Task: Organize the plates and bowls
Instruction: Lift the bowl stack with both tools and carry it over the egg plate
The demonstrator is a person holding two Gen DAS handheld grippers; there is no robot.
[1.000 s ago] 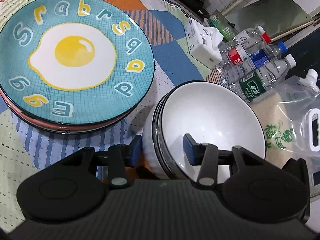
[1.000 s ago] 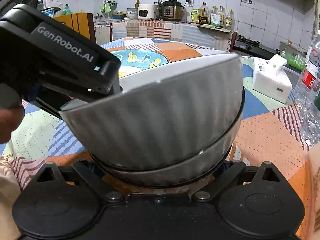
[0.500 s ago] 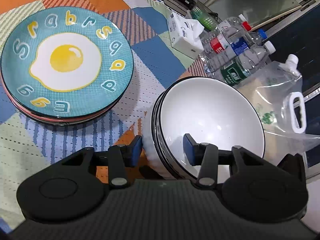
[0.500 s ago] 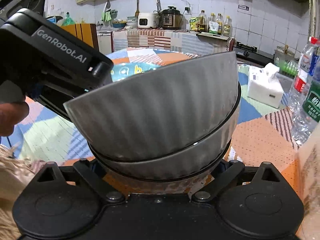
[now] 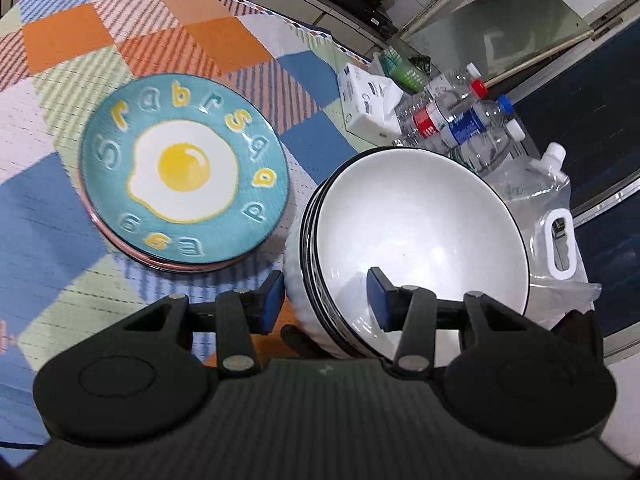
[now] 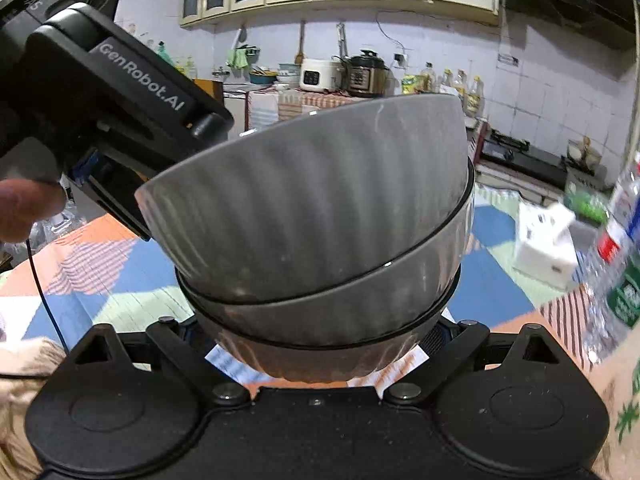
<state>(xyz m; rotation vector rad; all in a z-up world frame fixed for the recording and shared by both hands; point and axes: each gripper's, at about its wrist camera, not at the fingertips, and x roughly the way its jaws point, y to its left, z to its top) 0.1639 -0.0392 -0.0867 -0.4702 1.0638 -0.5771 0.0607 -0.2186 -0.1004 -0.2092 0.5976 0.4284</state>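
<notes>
Bowls: a nested stack of bowls (image 5: 420, 236), white inside with dark rims and ribbed outer walls, tilted and held above the tablecloth, with both grippers at it.
Left gripper (image 5: 326, 300): clamped on the near wall of the stack; one blue pad presses the ribbed outside, the other sits inside the top bowl.
Right gripper (image 6: 316, 340): its two arms reach to either side of the lowest bowl's base; the fingertips are hidden behind the bowl, so I cannot tell whether they press on it.
Stack seen from the right wrist: three bowls (image 6: 320, 216) show, grey in shadow, leaning to one side; the black body of the left gripper, marked GenRobot.AI, meets their upper left rim.
Hand: a fingertip (image 6: 28, 208) shows at the left edge, by the left gripper's body.
Plates: a small stack of plates (image 5: 184, 172) lies flat on the cloth, left of the bowls and apart from them; the top one is teal with a fried egg and raised letters.
Tablecloth (image 5: 132, 36): patchwork of orange, blue, green and striped squares.
Beyond the bowls: a white tissue pack (image 5: 366, 106), several plastic water bottles (image 5: 460, 128) lying close together, and a clear pouch with a spout and handle (image 5: 548, 208).
</notes>
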